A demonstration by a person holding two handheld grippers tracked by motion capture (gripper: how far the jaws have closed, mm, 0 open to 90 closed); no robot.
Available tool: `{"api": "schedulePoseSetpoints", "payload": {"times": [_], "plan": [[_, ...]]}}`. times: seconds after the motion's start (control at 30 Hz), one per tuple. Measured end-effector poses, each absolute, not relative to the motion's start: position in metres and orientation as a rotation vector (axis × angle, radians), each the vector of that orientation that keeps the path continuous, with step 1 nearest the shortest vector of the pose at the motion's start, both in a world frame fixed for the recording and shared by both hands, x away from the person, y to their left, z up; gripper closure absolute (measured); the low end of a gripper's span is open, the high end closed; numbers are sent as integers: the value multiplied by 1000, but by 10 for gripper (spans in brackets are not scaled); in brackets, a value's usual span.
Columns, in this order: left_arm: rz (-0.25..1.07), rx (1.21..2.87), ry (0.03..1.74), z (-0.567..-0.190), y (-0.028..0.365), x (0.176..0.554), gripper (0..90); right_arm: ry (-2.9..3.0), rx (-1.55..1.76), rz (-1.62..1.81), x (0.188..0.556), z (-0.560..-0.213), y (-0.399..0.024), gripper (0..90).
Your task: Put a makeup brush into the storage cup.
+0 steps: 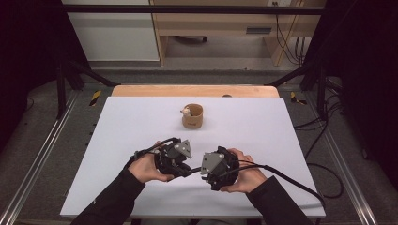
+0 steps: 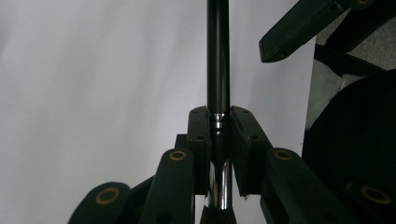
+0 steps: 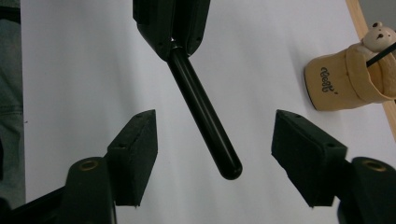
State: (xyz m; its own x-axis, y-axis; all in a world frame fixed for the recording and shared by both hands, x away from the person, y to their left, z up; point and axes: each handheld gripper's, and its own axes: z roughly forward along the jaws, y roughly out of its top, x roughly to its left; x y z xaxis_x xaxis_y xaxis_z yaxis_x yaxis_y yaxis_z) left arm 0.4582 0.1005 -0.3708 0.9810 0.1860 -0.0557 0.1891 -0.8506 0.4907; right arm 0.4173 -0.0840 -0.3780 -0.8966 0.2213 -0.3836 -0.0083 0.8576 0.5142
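A black pen (image 2: 218, 56) with a chrome section is clamped between the jaws of my left gripper (image 2: 218, 121), which is shut on it. In the right gripper view the pen (image 3: 201, 107) slants down from the left gripper (image 3: 170, 28), and its rounded end hangs between the wide-apart jaws of my right gripper (image 3: 215, 140), touching neither. In the high view both grippers, left (image 1: 187, 168) and right (image 1: 204, 172), face each other above the table's front middle. A tan cup (image 1: 192, 119) with a small bear figure (image 3: 378, 35) stands upright farther back.
The white table top (image 1: 117, 140) lies on a wooden board whose edge (image 1: 195, 90) shows at the back. Cables (image 1: 291, 180) trail from the grippers off to the right. Dark frame posts stand at both sides.
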Motion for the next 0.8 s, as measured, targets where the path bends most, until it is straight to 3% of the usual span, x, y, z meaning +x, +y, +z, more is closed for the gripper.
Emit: {"api": "schedulePoseSetpoints", "payload": {"times": [0.8], "plan": [[-26,2583,259,-369,92,452,786,2607,-18,662,417,-383,-79,563]]}}
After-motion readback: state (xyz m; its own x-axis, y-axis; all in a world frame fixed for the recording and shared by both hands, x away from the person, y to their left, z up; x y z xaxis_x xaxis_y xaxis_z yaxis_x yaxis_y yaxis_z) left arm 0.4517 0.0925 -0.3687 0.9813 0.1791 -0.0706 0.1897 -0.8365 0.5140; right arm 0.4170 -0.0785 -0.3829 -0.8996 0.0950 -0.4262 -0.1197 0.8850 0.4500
